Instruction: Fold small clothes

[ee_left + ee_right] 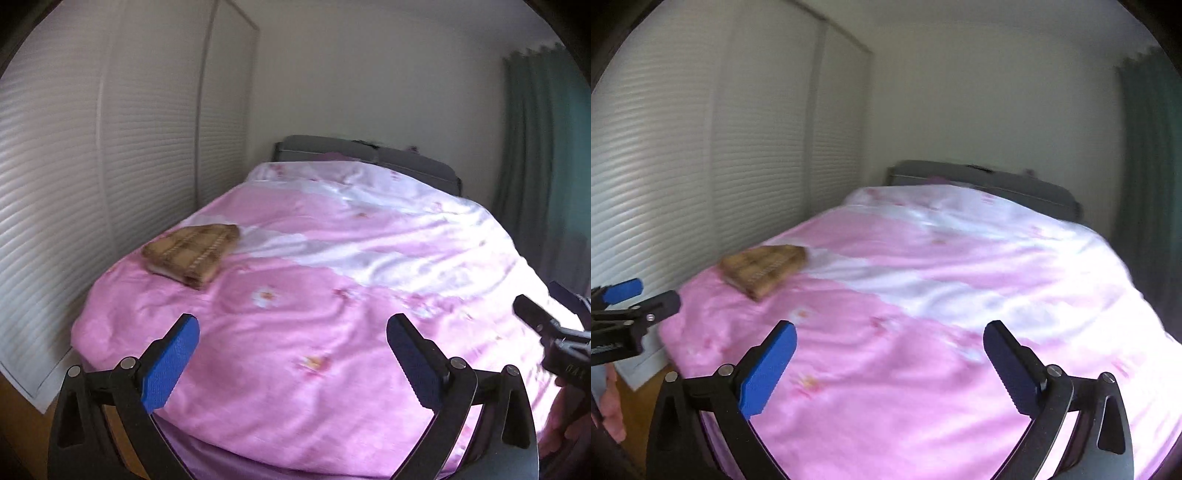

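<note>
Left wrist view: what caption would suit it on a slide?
Open left gripper hovers over a pink duvet; a folded brown garment lies beyond.

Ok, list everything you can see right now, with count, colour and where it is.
Folded cloth: one, tan with a checked pattern, on the bed near its left edge, apart from both grippers.
Bed cover: one, pink and white with small flowers, spread over the whole bed.
Headboard: one, dark grey, at the far end of the bed.
Closet doors: white, slatted, along the left wall.
Curtain: one, green, at the right.
Floor: wood, brown, strip left of the bed.
Left gripper: black with blue pads, open, empty, over the near end of the bed.
Right gripper: same make, open, empty.
</note>
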